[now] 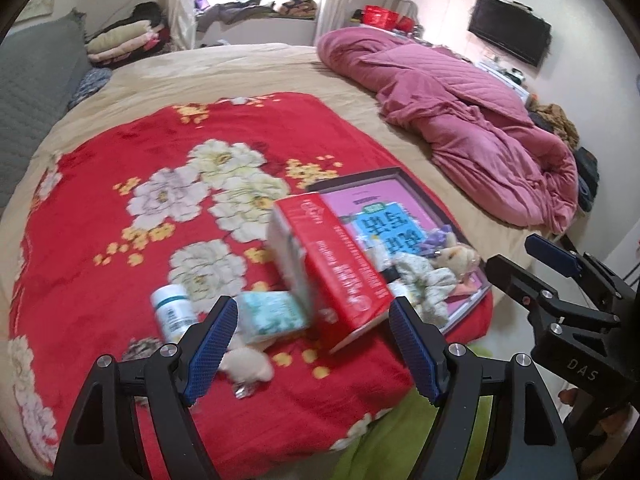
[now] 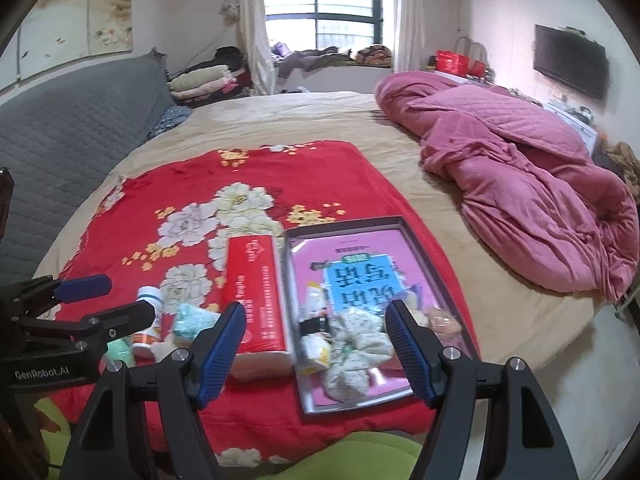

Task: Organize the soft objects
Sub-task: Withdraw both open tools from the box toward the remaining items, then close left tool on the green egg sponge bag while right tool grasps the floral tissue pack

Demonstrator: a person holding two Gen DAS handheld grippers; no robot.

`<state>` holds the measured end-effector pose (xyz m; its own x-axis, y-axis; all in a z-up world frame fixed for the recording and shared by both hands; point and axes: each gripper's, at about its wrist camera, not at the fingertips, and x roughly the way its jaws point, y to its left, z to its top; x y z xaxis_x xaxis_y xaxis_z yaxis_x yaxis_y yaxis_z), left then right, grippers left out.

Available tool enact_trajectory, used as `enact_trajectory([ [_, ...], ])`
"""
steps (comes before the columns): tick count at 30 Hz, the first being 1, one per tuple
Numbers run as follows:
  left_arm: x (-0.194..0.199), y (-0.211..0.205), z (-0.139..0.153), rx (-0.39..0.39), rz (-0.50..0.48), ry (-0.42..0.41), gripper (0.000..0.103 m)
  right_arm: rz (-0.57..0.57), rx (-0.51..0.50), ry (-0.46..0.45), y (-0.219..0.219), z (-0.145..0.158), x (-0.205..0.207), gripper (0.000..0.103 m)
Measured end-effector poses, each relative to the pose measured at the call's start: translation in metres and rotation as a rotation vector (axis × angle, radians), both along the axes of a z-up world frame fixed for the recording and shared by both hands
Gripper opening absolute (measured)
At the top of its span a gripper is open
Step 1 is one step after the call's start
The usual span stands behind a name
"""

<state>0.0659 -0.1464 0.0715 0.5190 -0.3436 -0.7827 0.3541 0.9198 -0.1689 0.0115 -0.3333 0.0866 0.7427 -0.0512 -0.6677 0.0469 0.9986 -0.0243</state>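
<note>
The bed (image 2: 280,120) carries everything, with a rumpled pink quilt (image 2: 520,184) heaped toward two o'clock and a red floral blanket (image 2: 168,200) spread over the near half. On the blanket's right side lies a shallow tray (image 2: 344,226) lined with a pink printed sheet, and at its near end sit the soft things already gathered: a floral fabric scrunchie (image 2: 352,356) and, at about three o'clock of it, a small plush toy (image 1: 456,256). Just left of the tray lies a red tissue pack (image 2: 256,300); at nine o'clock of that are a pale blue tissue packet (image 1: 272,312) and a white bottle (image 1: 172,308), with a small cream plush (image 1: 248,366) near the blanket's front edge. The left gripper (image 1: 312,344) hangs above this cluster, jaws wide and empty; the right gripper (image 2: 316,348) hovers over the tray's near end, jaws well apart and holding nothing. The step in hand looks like fetching the next soft piece, probably the cream plush or blue packet: come down straight, pinch its middle, and avoid nudging the bottle. Open room lies toward twelve o'clock; the blanket's front edge and the bed's drop at six o'clock leave little margin.
</note>
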Motion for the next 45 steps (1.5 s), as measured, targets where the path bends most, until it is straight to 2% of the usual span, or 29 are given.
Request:
enact_trajectory([
  [9, 0.002, 0.066, 0.007, -0.014, 0.123, -0.005, 0.079, 0.09, 0.006, 0.002, 0.038, 0.001, 0.006, 0.073],
  [16, 0.004, 0.12, 0.0, -0.022, 0.235, 0.019, 0.079, 0.155, 0.005, 0.021, 0.064, -0.006, 0.009, 0.073],
  [21, 0.001, 0.141, -0.007, -0.018, 0.278, 0.034, 0.079, 0.189, 0.003, 0.033, 0.08, -0.011, 0.013, 0.073],
  [27, -0.004, 0.154, -0.017, -0.011, 0.297, 0.057, 0.079, 0.226, -0.002, 0.055, 0.095, -0.019, 0.016, 0.073],
  [39, -0.01, 0.156, -0.05, -0.009, 0.27, 0.142, 0.08, 0.272, -0.018, 0.091, 0.113, -0.034, 0.021, 0.073],
  [45, -0.011, 0.156, -0.067, 0.008, 0.266, 0.18, 0.08, 0.299, -0.034, 0.126, 0.126, -0.054, 0.026, 0.073],
])
